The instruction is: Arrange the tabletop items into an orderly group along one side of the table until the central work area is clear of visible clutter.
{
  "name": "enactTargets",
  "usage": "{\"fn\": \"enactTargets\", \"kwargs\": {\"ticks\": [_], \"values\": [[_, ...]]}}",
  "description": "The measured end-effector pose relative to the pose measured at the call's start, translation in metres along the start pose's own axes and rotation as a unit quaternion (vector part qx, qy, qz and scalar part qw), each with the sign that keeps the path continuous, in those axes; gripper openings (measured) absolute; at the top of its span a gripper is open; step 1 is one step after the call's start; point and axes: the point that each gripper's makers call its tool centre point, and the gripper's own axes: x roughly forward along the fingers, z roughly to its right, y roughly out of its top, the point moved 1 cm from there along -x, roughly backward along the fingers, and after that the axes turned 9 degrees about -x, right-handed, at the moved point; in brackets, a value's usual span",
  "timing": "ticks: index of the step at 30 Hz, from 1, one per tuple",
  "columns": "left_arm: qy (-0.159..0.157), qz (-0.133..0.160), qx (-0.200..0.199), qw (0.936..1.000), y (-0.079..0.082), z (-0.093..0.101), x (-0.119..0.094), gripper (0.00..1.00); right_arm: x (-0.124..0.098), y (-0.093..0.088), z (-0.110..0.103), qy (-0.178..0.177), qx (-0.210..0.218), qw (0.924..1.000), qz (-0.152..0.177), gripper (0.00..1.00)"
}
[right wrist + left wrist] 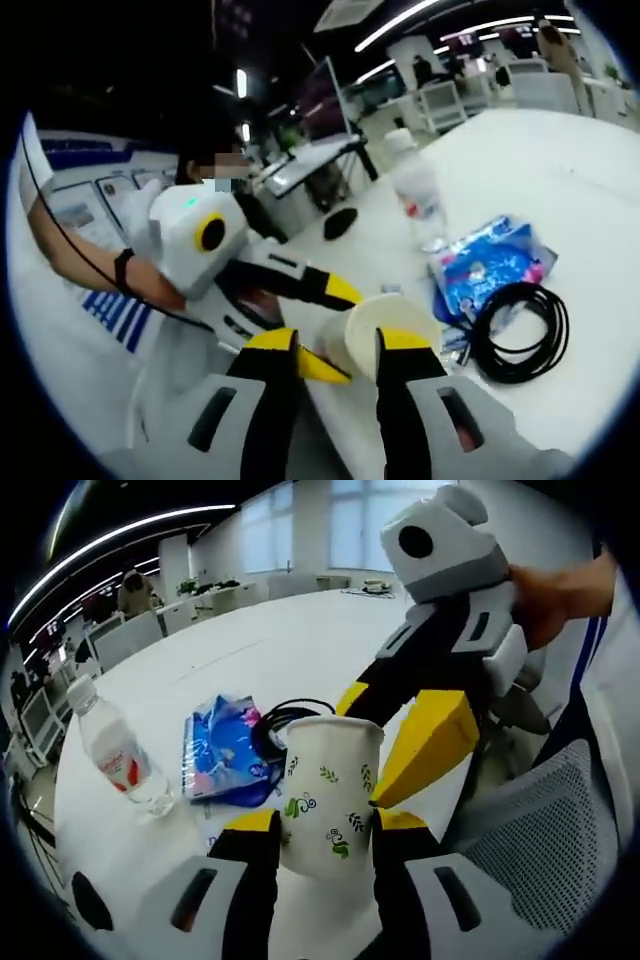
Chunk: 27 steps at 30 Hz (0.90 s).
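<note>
A white paper cup (325, 780) with green leaf prints stands between the jaws of my left gripper (325, 825), which is shut on its sides. My right gripper (362, 755) comes in from the right, open, one yellow jaw behind the cup's rim and the other against its right side. In the right gripper view the cup (395, 315) sits just ahead of my right gripper (340, 345), with my left gripper (348, 335) holding it from the left. Beyond the cup lie a water bottle (115, 750), a blue packet (225, 750) and a coiled black cable (285, 720).
The white table (280, 630) stretches far ahead. A grey mesh chair (540, 830) stands at its near right edge. In the right gripper view the bottle (418, 195), packet (490, 265) and cable (520, 330) lie right of the cup, with a small black object (342, 222) behind.
</note>
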Motion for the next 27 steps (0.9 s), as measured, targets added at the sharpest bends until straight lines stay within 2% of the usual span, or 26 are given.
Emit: {"fn": "enactTargets", "kwargs": {"ticks": [5,7,16,27], "values": [[-0.012,-0.005,0.013,0.9998,0.001,0.004,0.002,0.35,0.0,0.001,0.0,0.0,0.008,1.0,0.004,0.07],[-0.017,-0.008,0.017,0.9997,0.0,0.006,0.003,0.36,0.0,0.002,-0.001,0.003,0.009,1.0,0.004,0.04],[-0.022,-0.016,0.028,0.9992,0.001,0.008,0.007,0.37,0.002,-0.001,-0.003,0.0,-0.01,0.9999,-0.007,0.0],[-0.015,-0.023,0.02,0.9994,-0.002,0.002,0.01,0.37,-0.002,-0.004,0.007,-0.029,-0.027,0.999,-0.018,0.0]]}}
